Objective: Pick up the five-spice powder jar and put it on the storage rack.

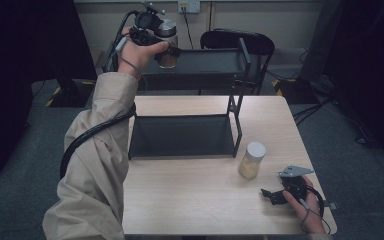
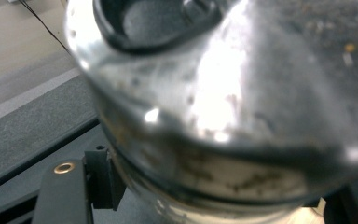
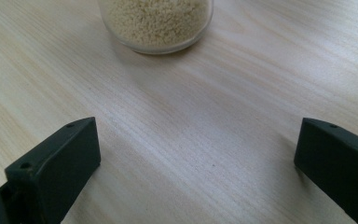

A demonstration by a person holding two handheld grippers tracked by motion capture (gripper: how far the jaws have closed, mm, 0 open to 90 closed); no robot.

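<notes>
The left gripper [image 1: 166,50] clamps a brown-filled glass jar with silver lid [image 1: 168,31] over the black metal shelf's [image 1: 200,67] top left corner; the right gripper [image 3: 196,158] rests open near the wooden table's [image 1: 195,200] front right corner.

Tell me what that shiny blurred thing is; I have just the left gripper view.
Observer: A lidded jar with brownish contents, clamped in the left gripper above the shelf rack's top tier.
Operator: Where is the other gripper?
Observer: The right gripper rests low at the table's near right corner, jaws open.
Operator: Anything in front of it?
Observer: A second jar of pale grains stands on the table, apart from the jaws.
</notes>
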